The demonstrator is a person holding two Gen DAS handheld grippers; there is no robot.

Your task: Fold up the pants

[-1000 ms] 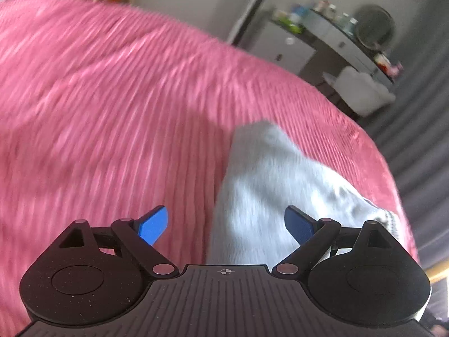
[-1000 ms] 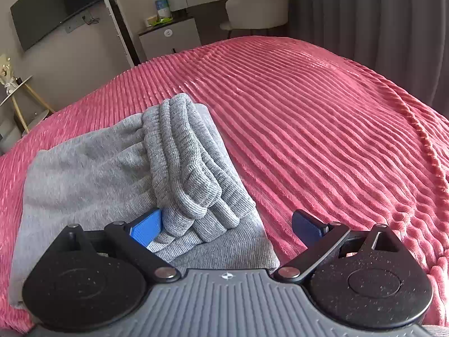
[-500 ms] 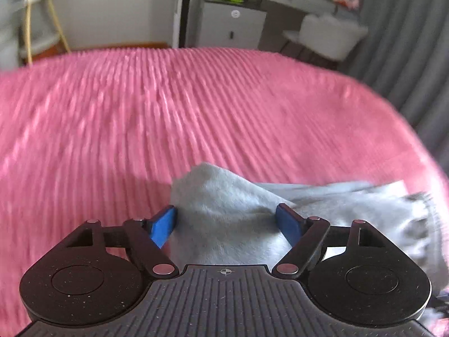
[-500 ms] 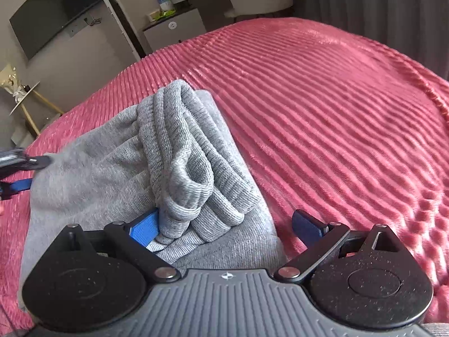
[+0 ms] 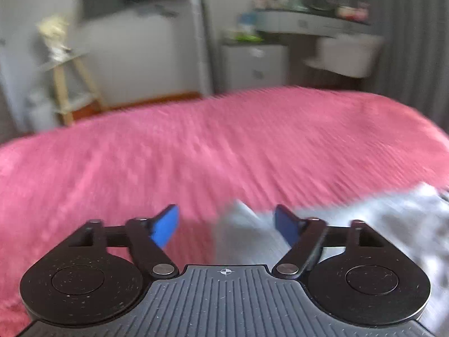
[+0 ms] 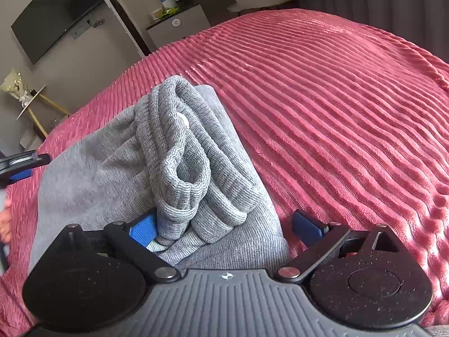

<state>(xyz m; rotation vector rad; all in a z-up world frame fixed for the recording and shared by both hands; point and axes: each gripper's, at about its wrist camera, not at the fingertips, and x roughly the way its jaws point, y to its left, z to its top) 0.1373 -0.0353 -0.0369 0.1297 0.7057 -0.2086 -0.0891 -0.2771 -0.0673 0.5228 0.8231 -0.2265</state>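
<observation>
The grey pants (image 6: 118, 174) lie folded on the pink ribbed bedspread (image 6: 336, 106), with the ribbed cuffs (image 6: 185, 168) bunched on top. My right gripper (image 6: 224, 227) is open, its jaws either side of the near edge of the pile. My left gripper (image 5: 227, 224) is open at the pants' corner (image 5: 244, 230), with grey cloth between and right of its jaws; this view is blurred. The left gripper's tip also shows in the right wrist view (image 6: 19, 165) at the far left of the pants.
Beyond the bed stand a white cabinet (image 6: 179, 25), a dressing table with a white chair (image 5: 345, 53), a wall TV (image 6: 53, 14), a wooden side stand (image 5: 67, 84) and grey curtains (image 6: 378, 2). The bedspread's right edge (image 6: 437, 205) is close.
My left gripper has swung left and lifted its view, so the pants corner now sits toward its right jaw. My right gripper has moved slightly closer over the cuffs.
</observation>
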